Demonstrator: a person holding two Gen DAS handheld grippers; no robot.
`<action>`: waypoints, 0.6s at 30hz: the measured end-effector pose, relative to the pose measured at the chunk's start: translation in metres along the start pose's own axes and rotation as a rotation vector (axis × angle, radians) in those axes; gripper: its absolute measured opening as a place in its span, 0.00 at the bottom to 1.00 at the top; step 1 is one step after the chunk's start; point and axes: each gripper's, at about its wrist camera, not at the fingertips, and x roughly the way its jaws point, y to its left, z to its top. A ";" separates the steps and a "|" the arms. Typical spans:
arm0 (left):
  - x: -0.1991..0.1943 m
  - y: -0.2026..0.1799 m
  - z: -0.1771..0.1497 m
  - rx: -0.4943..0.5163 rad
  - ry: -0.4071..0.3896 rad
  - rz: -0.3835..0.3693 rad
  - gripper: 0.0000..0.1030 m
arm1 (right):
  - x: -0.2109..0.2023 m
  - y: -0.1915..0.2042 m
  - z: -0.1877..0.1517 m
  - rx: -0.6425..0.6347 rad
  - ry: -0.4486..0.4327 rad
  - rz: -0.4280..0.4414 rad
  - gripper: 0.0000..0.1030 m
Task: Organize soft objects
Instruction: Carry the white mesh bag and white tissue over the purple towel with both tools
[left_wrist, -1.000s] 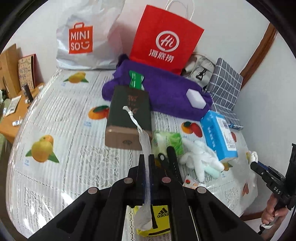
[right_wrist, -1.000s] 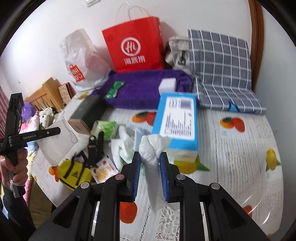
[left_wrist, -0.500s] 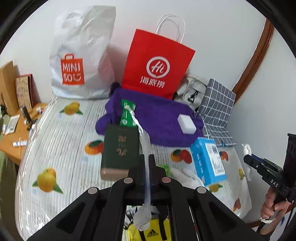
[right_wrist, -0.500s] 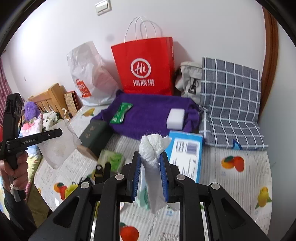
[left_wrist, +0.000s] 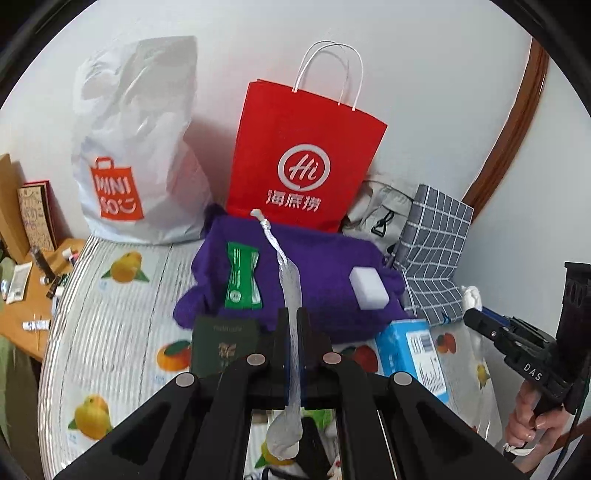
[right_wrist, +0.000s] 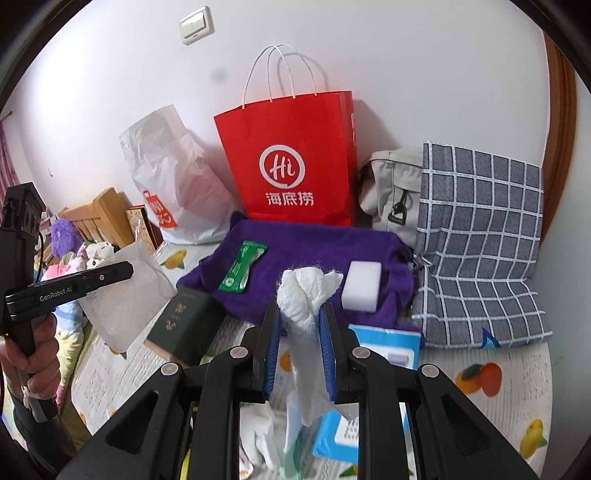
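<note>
Left gripper (left_wrist: 293, 325) pinches thin white mesh pouch (left_wrist: 290, 291); pouch string sticks up, bunched end hangs low. Far, by wall: white shopping bag (left_wrist: 136, 147) on left, red paper bag (left_wrist: 303, 162) in middle. Purple cloth (left_wrist: 317, 266) lies before red bag, green packet (left_wrist: 242, 275) and white sponge (left_wrist: 368, 288) on top. Dark green box (left_wrist: 221, 345) near gripper, left. Blue box (left_wrist: 410, 350) right. Checked cushion (left_wrist: 432, 236) far right. Right gripper (left_wrist: 476, 321) at right edge, hand (left_wrist: 532, 424) on its handle, white cloth bit (left_wrist: 472, 297) at its tip. Fruit-print table cover (left_wrist: 110, 325) under all.
</note>
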 end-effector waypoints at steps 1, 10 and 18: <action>0.002 -0.001 0.004 0.005 -0.004 0.000 0.03 | 0.003 -0.001 0.003 0.004 -0.001 0.000 0.20; 0.029 -0.010 0.036 0.015 -0.013 -0.020 0.03 | 0.029 -0.010 0.026 0.022 -0.004 -0.011 0.20; 0.056 -0.018 0.054 0.039 0.002 -0.011 0.03 | 0.054 -0.011 0.038 0.015 0.011 -0.020 0.20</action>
